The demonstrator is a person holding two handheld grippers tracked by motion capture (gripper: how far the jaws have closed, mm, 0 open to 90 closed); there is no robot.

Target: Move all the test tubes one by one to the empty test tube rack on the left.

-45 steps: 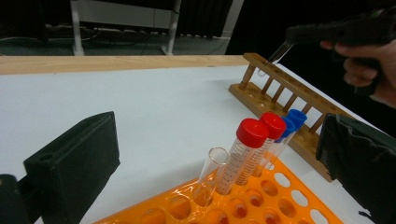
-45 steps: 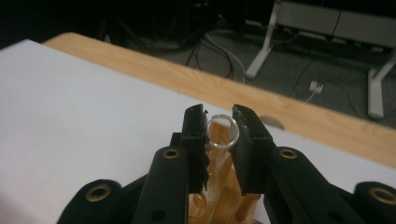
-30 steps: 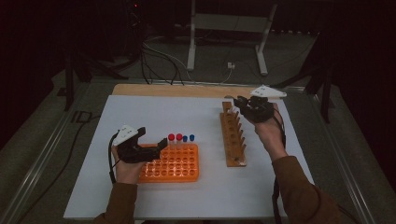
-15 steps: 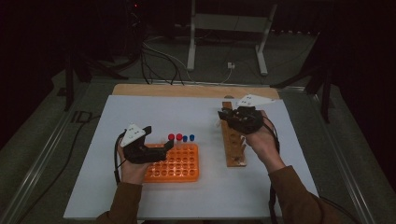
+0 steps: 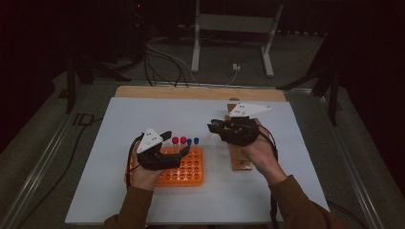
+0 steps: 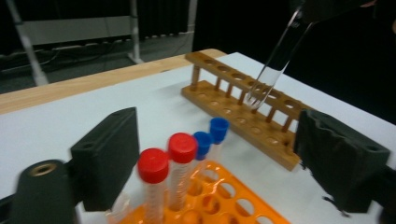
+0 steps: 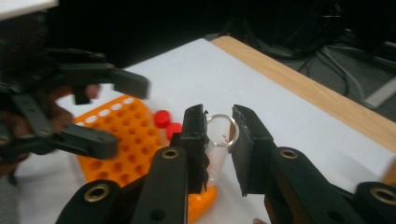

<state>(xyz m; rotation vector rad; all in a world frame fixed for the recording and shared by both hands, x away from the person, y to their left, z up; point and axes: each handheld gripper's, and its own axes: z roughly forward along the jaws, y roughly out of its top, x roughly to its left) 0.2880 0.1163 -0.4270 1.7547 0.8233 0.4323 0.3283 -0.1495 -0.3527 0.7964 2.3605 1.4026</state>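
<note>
A big white sheet (image 5: pixel 143 119) is spread over the table, and a strip of bare light wood (image 5: pixel 191 92) is seen along its far edge. The table is framed by grey metal rails (image 5: pixel 43 157). Behind the table the room is very dark. A grey metal stand (image 5: pixel 234 28) with two slanted legs is seen on the floor back there, and loose cables (image 5: pixel 162 57) are lying on the floor beside it.

On the sheet an orange rack (image 5: pixel 184 169) with many round holes is placed near the front. Two red-capped tubes (image 6: pixel 168 158) and two blue-capped tubes (image 6: pixel 211 133) are stood upright in its far row. To the right of it a long wooden rack (image 6: pixel 243 105) is laid, pointing away from the person.

The left gripper (image 5: pixel 174 145) is held over the orange rack, and its jaws are spread wide apart with nothing between them. The capped tubes are seen just between those jaws in the left gripper view.

The right gripper (image 7: pixel 219 133) is held up above the sheet, between the two racks. A clear glass tube (image 7: pixel 218 135) is clamped near its open top by the jaws. In the left gripper view the glass tube (image 6: pixel 275 60) is seen tilted, with its round bottom hanging just over the wooden rack.
</note>
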